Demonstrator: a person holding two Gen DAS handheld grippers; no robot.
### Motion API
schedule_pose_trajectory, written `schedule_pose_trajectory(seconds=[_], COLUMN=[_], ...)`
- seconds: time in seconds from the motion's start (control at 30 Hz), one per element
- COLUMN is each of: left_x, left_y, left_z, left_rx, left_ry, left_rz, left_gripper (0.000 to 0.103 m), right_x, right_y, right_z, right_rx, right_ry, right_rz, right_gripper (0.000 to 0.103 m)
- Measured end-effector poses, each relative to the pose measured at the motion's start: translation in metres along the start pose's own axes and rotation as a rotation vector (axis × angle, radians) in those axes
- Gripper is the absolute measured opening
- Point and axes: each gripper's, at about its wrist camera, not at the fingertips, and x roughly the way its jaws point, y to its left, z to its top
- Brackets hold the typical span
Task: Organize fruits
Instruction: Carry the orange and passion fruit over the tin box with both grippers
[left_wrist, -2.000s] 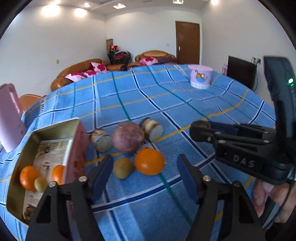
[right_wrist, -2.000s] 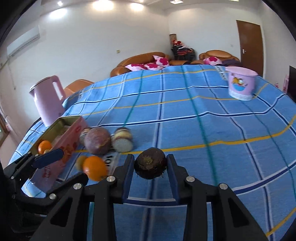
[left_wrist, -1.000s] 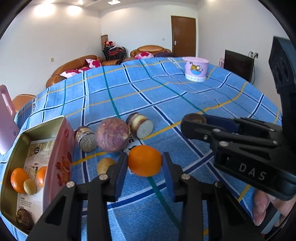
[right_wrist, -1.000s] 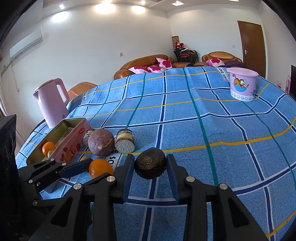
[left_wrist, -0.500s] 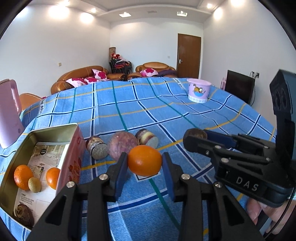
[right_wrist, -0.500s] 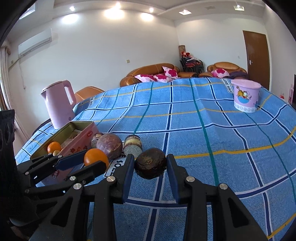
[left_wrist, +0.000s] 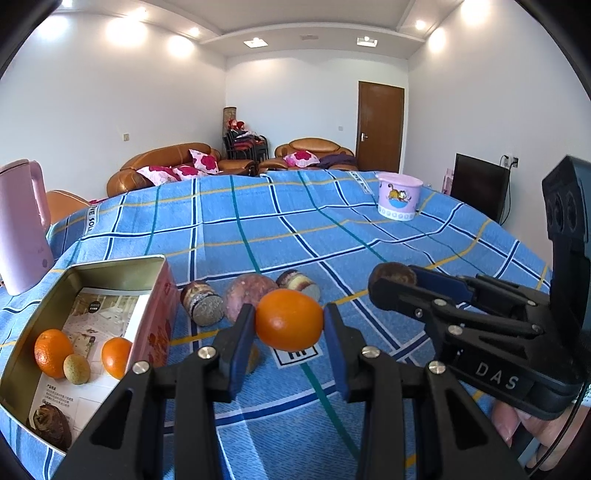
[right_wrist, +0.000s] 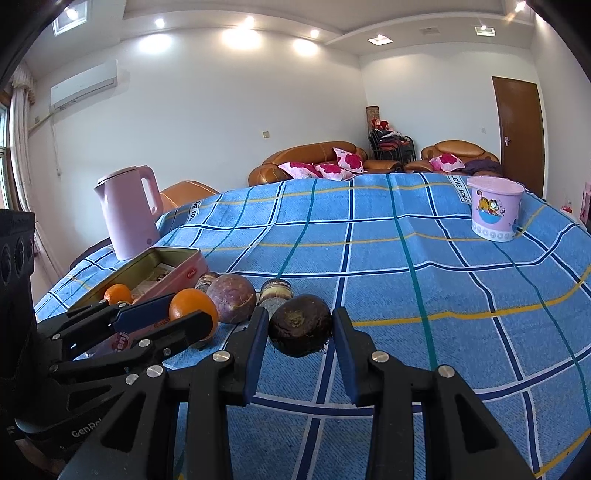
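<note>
with both jaws clamped, left gripper (left_wrist: 289, 320) on orange (left_wrist: 289, 319), right gripper (right_wrist: 300, 325) on dark fruit (right_wrist: 300, 325): mid-carry; next, probably swinging left over tin (left_wrist: 22, 334), then releasing.

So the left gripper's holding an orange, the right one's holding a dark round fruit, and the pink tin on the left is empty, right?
Not quite: the pink tin is not empty. The left wrist view shows two oranges, a small greenish fruit and a dark fruit inside it. The rest stands: the left gripper is shut on an orange, and the right gripper is shut on a dark round fruit.
</note>
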Motion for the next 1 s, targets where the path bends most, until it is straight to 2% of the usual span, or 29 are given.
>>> schedule_pose_trajectory(seconds=[1.0], left_x=[-0.012], left_y=[0.005], left_z=[-0.001], left_rx=[-0.027], left_ry=[-0.070], left_rz=[-0.001], left_gripper=[0.039], right_x=[-0.016], right_y=[0.003], right_z=[-0.003], right_rx=[-0.033], right_ry=[-0.097], right_rz=[0.023], right_gripper=[0.038])
